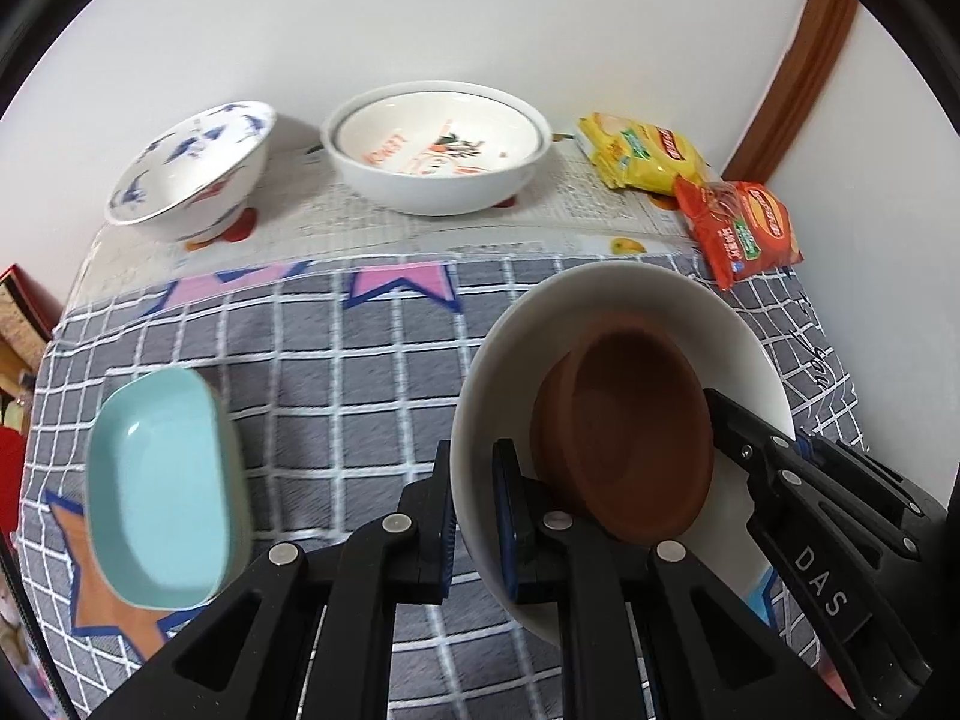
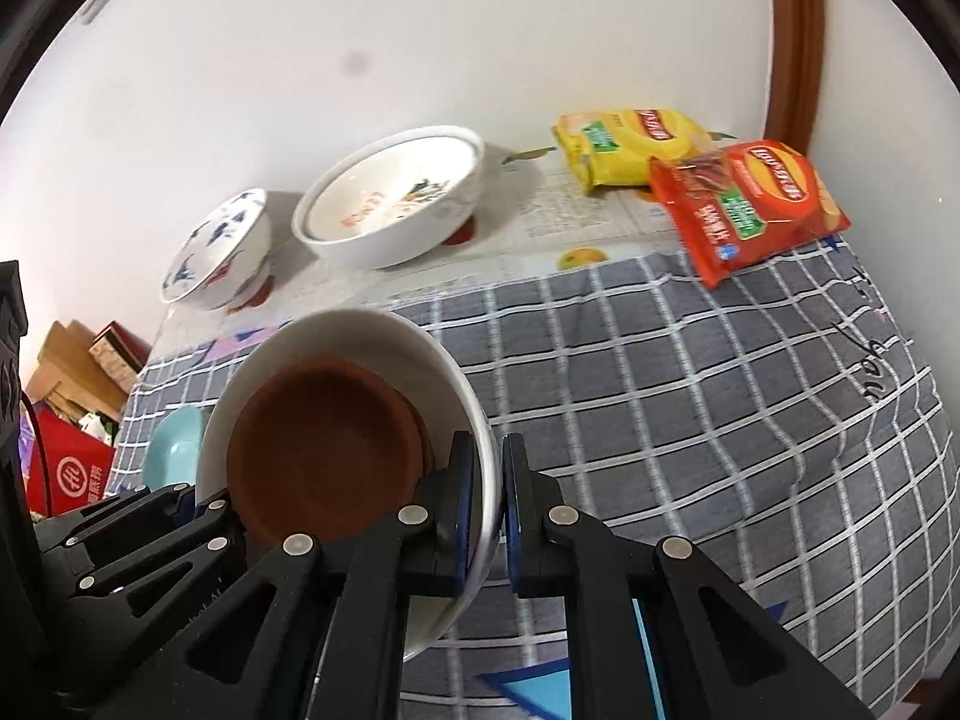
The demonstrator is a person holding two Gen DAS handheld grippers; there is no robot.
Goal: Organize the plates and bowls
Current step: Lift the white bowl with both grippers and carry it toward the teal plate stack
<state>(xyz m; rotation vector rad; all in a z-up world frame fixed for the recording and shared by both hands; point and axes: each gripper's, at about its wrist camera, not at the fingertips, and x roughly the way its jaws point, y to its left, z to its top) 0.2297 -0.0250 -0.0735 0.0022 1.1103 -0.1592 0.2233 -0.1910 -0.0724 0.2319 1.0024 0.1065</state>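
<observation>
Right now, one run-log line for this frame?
left gripper: shut on white bowl rim | right gripper: shut on opposite rim | brown dish: inside bowl | teal dish: on cloth

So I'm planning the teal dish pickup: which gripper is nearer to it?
Left. The left gripper clamps the white bowl's rim on the side facing the teal dish; the right gripper clamps the opposite rim, farther away.
</observation>
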